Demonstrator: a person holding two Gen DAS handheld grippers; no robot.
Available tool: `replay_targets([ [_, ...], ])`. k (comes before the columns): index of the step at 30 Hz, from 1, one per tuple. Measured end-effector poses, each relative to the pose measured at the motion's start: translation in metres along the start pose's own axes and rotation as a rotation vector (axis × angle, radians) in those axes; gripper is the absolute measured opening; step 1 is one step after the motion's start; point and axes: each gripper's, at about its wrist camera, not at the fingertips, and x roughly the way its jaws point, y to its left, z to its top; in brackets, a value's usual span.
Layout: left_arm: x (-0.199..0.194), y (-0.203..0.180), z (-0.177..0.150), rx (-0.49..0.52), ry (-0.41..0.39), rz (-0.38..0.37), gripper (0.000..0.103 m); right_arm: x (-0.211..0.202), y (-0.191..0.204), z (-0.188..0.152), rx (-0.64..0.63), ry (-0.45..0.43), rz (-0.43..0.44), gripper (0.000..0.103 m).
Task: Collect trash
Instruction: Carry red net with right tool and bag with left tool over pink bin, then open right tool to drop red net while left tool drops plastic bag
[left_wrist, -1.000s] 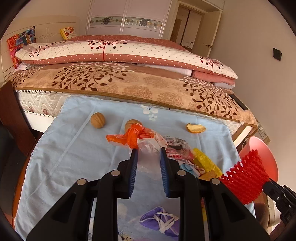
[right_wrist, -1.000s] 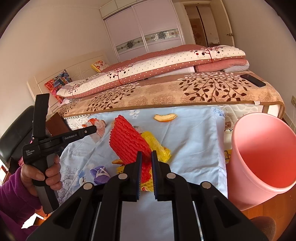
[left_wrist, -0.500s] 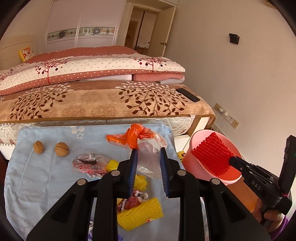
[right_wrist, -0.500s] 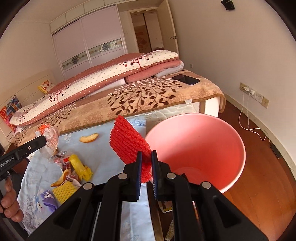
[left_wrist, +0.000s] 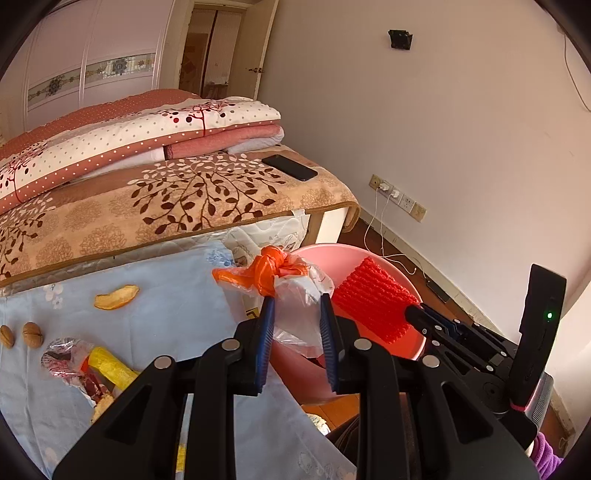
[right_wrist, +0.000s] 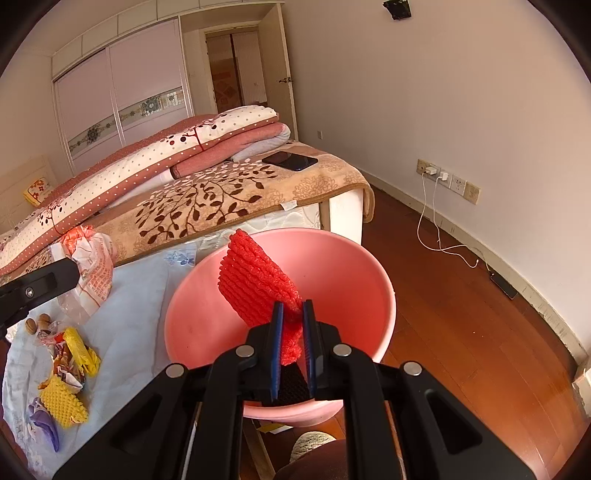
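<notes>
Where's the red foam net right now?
In the right wrist view, the red foam net is pinched in the right gripper, held over the open pink bin.

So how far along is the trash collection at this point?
Nothing shows in the pink bin yet. In hand: right gripper holds red foam net over it; left gripper holds a knotted plastic bag. Left: yellow nets, peel, walnuts, wrappers.

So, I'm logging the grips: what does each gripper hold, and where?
Left gripper: the knotted plastic bag, pinched below its orange knot. Right gripper: the red foam net, by its lower end.
</notes>
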Motion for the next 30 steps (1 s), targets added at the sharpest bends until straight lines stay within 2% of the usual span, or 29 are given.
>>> replay_targets([
  [6,0.027,-0.022,0.0,0.039,0.045,-0.012,0.024,0.007,-0.012,0.0,0.012,-0.006,-0.032,0.01],
  [14,0.056,-0.031,-0.005,0.071,0.097,-0.01,0.024,0.016,-0.018,-0.006,0.011,0.002,-0.056,0.01],
  [23,0.075,-0.028,-0.008,0.05,0.163,-0.02,0.028,0.022,-0.019,-0.005,0.009,-0.002,-0.083,0.011],
  [24,0.075,-0.028,-0.008,0.051,0.164,-0.016,0.029,0.023,-0.019,-0.005,0.009,-0.003,-0.088,0.012],
  [27,0.074,-0.026,-0.008,0.048,0.161,-0.014,0.033,0.022,-0.018,-0.004,0.006,-0.009,-0.107,0.026],
  [30,0.072,-0.025,-0.008,0.051,0.156,-0.011,0.033,0.02,-0.016,-0.002,0.001,-0.017,-0.114,0.029],
])
